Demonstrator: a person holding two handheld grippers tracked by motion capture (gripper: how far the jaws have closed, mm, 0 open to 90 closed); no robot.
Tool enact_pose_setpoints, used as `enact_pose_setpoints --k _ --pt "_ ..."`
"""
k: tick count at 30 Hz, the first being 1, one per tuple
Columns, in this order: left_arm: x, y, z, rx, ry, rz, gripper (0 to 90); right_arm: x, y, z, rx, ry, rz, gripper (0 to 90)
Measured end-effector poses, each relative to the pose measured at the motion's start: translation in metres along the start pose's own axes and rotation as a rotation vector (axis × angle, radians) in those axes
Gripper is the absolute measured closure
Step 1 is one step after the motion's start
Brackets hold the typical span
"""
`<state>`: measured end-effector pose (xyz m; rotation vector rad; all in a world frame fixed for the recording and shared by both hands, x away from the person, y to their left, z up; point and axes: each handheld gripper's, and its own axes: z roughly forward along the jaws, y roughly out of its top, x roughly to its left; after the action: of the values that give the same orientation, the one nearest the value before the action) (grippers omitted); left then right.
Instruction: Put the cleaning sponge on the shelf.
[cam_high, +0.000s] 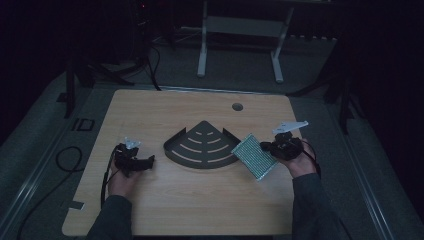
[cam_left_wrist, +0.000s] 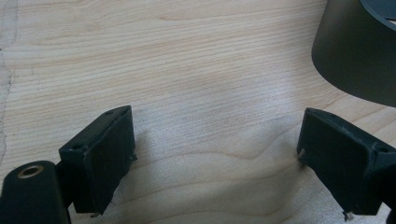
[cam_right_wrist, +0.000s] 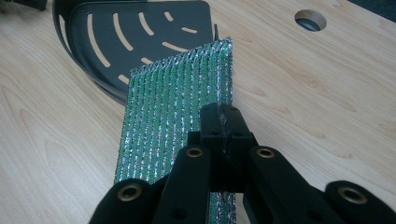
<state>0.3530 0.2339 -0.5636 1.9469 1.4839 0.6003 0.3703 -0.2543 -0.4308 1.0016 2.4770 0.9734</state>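
**Green scrub pad pinched beside the black corner shelf**

High view: the room is dim, so fine detail is hard to read. The pale wooden tabletop (cam_high: 190, 200) carries a black fan-shaped slotted metal corner shelf (cam_high: 202, 146) near its middle. Just to its right, the right gripper (cam_high: 265, 146) holds a flat rectangular green-and-silver mesh scrub pad (cam_high: 254, 156), tilted, its near corner reaching toward the shelf's right edge; whether the two touch cannot be told. The left gripper (cam_high: 150, 161) rests left of the shelf, apart from it. Bare wood lies open in front of both hands and behind the shelf, up to a round hole (cam_high: 237, 106).

Left gripper view: its fingers (cam_left_wrist: 105, 158) are spread wide with nothing but bare wood between them. The shelf's dark curved wall (cam_left_wrist: 355, 56) is cut off at the upper right corner.

Right gripper view: the fingers (cam_right_wrist: 223, 122) are pressed together on the pad (cam_right_wrist: 173, 107), pinching its near edge; they hide its lower right part. The pad shows shiny silver threads in ridged green rows. Its far end overlaps the shelf (cam_right_wrist: 140, 32), whose left side is cropped.
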Motion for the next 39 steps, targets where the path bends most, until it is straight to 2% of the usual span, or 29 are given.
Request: enact_pose_setpoints --k 15,26,39 --pt "0.000 0.000 0.000 -0.001 0.000 -0.001 11.6 -0.003 0.015 0.006 0.012 -0.001 -0.015 89.6" --pt "0.000 0.000 0.000 -0.001 0.000 0.000 11.6 -0.003 0.029 0.017 0.033 -0.002 -0.028 89.7" --pt "0.000 0.000 0.000 -0.001 0.001 0.000 11.6 -0.006 0.047 0.027 0.024 0.004 -0.024 89.7"
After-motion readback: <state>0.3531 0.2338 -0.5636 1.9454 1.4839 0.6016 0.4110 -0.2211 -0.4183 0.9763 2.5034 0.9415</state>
